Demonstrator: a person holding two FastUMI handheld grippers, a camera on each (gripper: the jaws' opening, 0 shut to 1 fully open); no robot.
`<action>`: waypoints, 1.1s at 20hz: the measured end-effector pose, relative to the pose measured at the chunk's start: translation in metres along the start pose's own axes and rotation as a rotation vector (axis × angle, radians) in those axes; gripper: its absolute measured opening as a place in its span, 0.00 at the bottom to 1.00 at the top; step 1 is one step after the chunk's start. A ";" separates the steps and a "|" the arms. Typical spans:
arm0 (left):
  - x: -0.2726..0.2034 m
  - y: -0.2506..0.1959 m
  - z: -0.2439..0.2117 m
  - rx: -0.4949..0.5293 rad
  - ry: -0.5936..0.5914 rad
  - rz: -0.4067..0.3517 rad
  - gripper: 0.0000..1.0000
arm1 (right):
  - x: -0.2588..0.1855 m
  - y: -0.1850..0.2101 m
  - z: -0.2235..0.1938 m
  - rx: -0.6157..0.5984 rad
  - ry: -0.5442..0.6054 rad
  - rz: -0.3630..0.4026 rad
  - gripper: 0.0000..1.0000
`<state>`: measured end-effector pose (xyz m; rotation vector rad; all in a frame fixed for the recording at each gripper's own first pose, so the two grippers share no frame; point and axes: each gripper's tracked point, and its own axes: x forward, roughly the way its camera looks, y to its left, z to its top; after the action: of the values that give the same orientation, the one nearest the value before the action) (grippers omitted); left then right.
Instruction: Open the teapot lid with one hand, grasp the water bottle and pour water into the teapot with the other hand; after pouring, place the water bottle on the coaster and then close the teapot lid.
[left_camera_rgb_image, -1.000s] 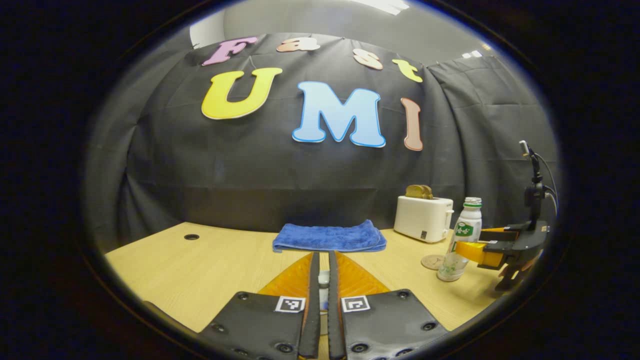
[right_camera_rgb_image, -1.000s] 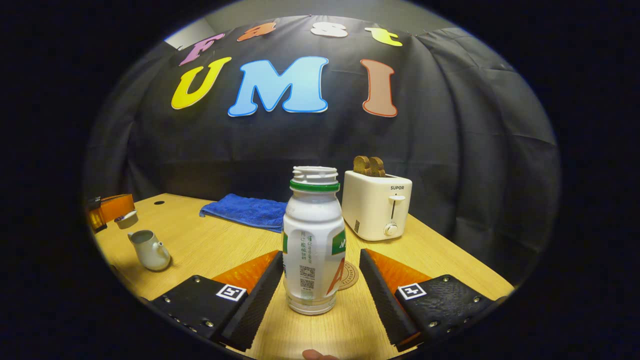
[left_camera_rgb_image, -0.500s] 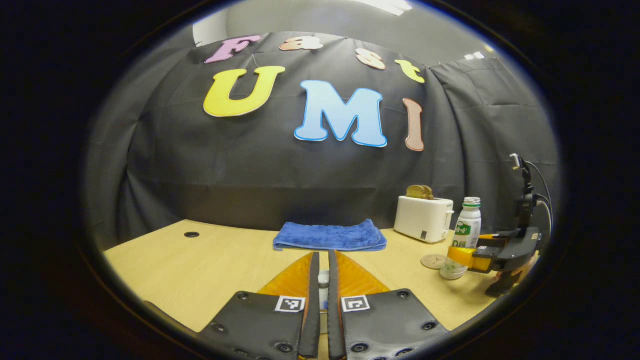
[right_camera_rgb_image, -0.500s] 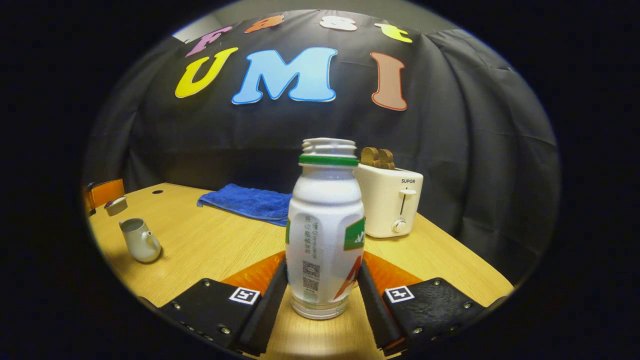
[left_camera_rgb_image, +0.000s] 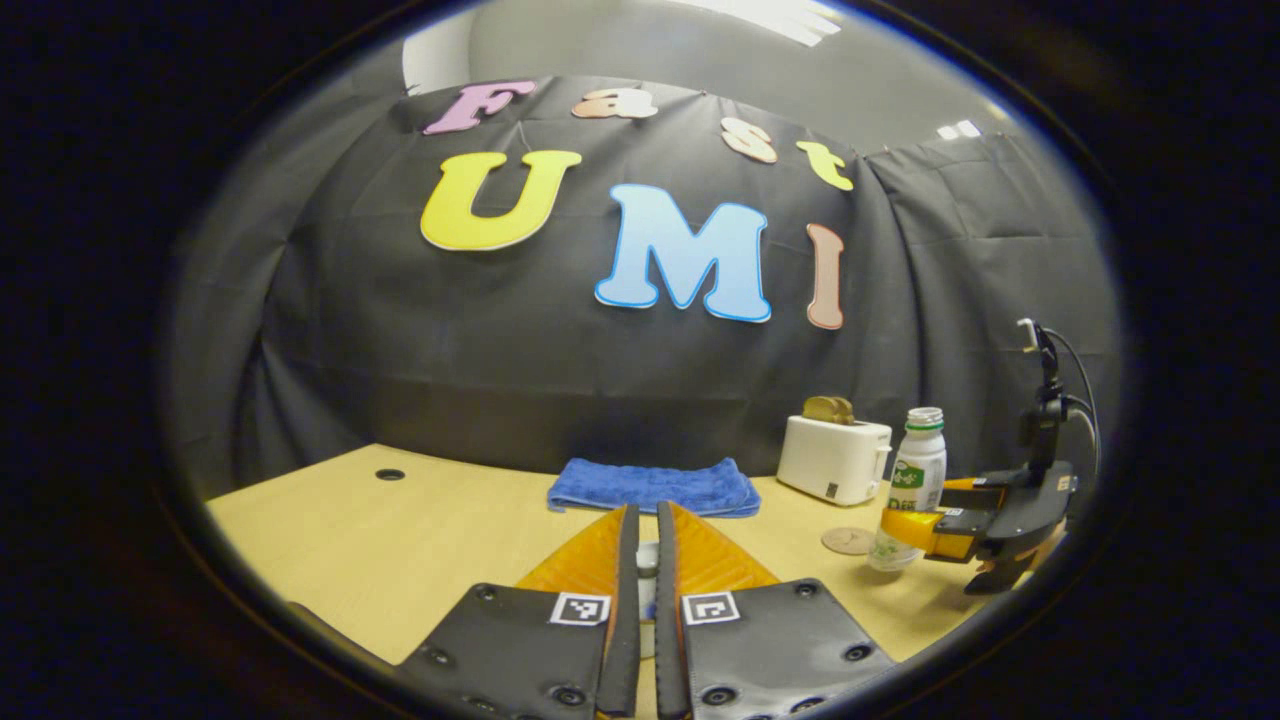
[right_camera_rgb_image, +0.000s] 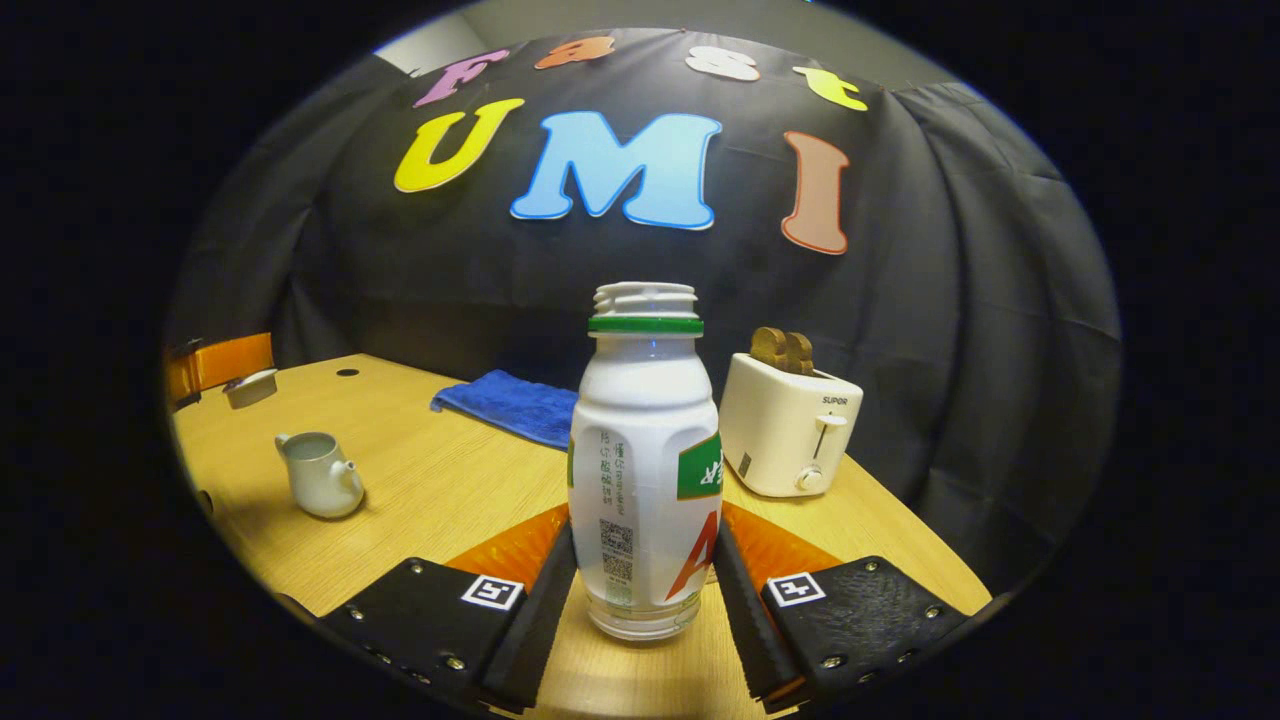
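Right gripper view: right gripper (right_camera_rgb_image: 640, 590) jaws clamped on the uncapped water bottle (right_camera_rgb_image: 643, 470), upright at frame centre. Lidless teapot (right_camera_rgb_image: 320, 475) sat on the bench (right_camera_rgb_image: 440, 490) at left. Left gripper view: left gripper (left_camera_rgb_image: 646, 580) jaws pinched on the teapot lid (left_camera_rgb_image: 647, 556); coaster (left_camera_rgb_image: 848, 541) lay just left of the bottle.

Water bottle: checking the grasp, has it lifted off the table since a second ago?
Cannot tell: the water bottle hides the coaster it stood beside.
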<state>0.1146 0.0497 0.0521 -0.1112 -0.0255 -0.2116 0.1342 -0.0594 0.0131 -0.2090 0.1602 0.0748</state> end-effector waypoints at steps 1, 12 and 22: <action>-0.010 -0.002 0.000 0.007 0.003 -0.006 0.12 | -0.003 0.006 0.003 -0.025 -0.002 0.016 0.74; -0.124 0.012 0.007 0.078 -0.031 0.002 0.17 | -0.005 0.068 0.010 -0.532 -0.001 0.034 0.74; -0.159 0.047 -0.013 0.025 0.000 0.046 0.17 | 0.020 0.105 0.016 -0.804 0.002 0.011 0.72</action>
<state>-0.0307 0.1270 0.0284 -0.0872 -0.0254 -0.1653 0.1463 0.0478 0.0039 -1.0101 0.1259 0.1480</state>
